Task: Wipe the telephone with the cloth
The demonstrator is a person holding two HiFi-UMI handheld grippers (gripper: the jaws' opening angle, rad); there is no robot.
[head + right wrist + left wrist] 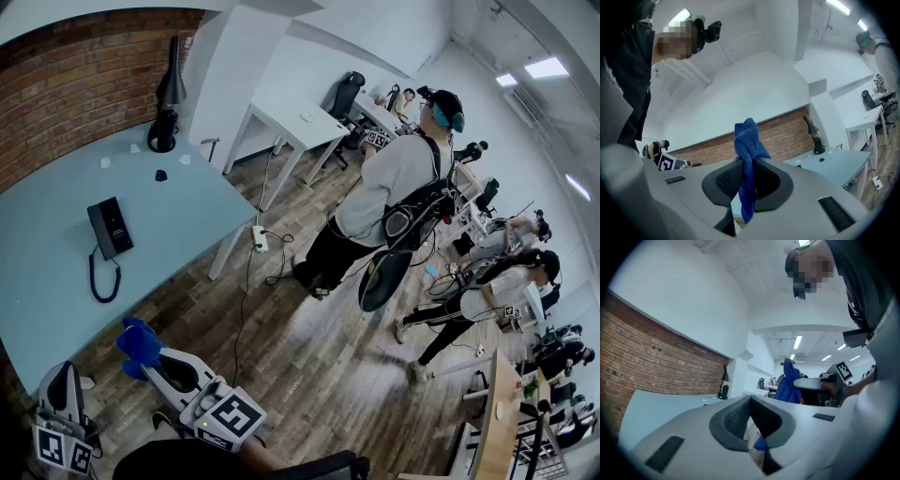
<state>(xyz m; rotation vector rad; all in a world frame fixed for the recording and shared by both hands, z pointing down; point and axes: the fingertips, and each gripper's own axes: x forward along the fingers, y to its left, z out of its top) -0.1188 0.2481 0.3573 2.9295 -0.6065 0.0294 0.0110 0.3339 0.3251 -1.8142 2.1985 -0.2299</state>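
A black telephone [110, 228] with a coiled cord lies on the pale blue table [56, 281], left of centre in the head view. My right gripper [150, 361] hangs below the table's near edge, shut on a blue cloth [141, 343] that bunches above its jaws [749, 140]. My left gripper [61, 389] is at the bottom left, near the table's front corner, its jaws shut with nothing between them [751, 420]. The blue cloth [789, 383] and the right gripper show to the right in the left gripper view. Both grippers are well short of the telephone.
A black desk lamp [167, 108] and small items stand at the table's far end by the brick wall [66, 75]. A power strip [260, 239] and cables lie on the wooden floor. Several people and white desks [291, 117] are further off.
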